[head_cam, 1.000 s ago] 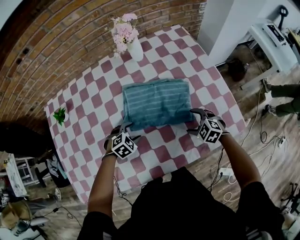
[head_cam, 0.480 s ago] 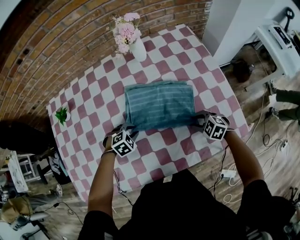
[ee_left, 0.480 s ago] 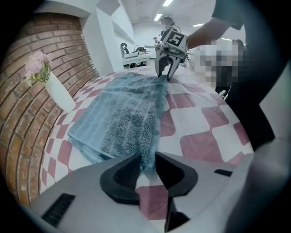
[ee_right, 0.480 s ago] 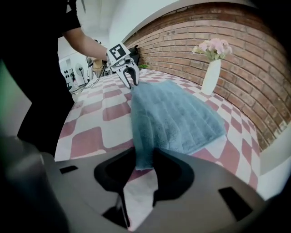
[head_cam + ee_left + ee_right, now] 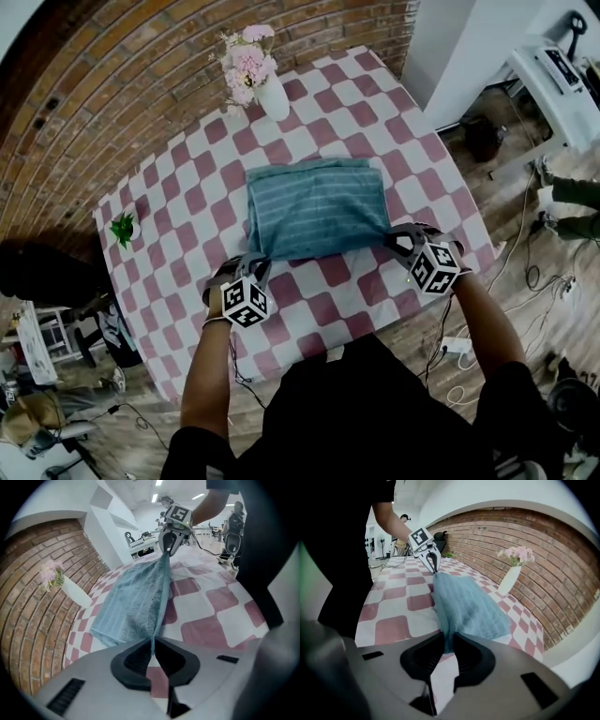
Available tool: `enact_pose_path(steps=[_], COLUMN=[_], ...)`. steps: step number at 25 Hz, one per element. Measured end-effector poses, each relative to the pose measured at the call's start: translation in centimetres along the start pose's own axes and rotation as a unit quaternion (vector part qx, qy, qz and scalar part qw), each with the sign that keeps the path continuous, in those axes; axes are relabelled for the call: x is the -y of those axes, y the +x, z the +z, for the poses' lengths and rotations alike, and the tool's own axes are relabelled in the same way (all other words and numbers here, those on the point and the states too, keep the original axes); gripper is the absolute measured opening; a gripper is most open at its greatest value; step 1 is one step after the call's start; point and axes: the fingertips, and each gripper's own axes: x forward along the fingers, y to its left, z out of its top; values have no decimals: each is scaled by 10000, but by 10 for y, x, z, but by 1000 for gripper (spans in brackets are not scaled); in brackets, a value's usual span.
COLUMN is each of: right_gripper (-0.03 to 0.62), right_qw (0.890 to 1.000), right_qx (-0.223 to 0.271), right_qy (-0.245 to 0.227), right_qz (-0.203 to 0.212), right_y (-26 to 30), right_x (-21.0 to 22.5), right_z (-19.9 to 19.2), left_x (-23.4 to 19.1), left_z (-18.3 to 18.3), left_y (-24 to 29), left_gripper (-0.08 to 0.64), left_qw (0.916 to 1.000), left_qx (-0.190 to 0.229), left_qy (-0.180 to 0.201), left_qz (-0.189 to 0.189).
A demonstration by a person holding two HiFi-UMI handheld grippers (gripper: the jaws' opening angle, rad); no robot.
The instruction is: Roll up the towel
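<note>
Teal terry towel (image 5: 317,208) lies folded in the middle of the checked tabletop (image 5: 330,302), its near edge stretched between our two hands. Our left tongs (image 5: 254,262) and right tongs (image 5: 397,240) have just been closing, and each now pinches a near corner of the cloth between its pads. To roll well, we should keep both corners level and the edge taut, then turn it over away from us evenly, stopping short of the vase (image 5: 273,97).

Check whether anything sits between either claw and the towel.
Nothing visible does: the left claw and right claw have just closed onto the towel at its near corners; the vase stands apart beyond it.
</note>
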Motion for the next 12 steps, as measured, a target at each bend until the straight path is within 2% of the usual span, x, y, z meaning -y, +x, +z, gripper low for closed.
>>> enact_pose_path(steps=[6,12], right_gripper=[55,48], right_qw=[9976,9871], right_qx=[297,761], right_qy=[-29,-303], right_qz=[-629,-1379], right_y=[-49,-107], right_x=[-2,10], right_z=[27,72], left_x=[-3,-18], left_z=[17,37], left_y=[-50,-126], left_gripper=[20,17], left_qw=[9963,9829], left_qx=[420,819], left_qy=[-221,-401], left_qz=[720,1602])
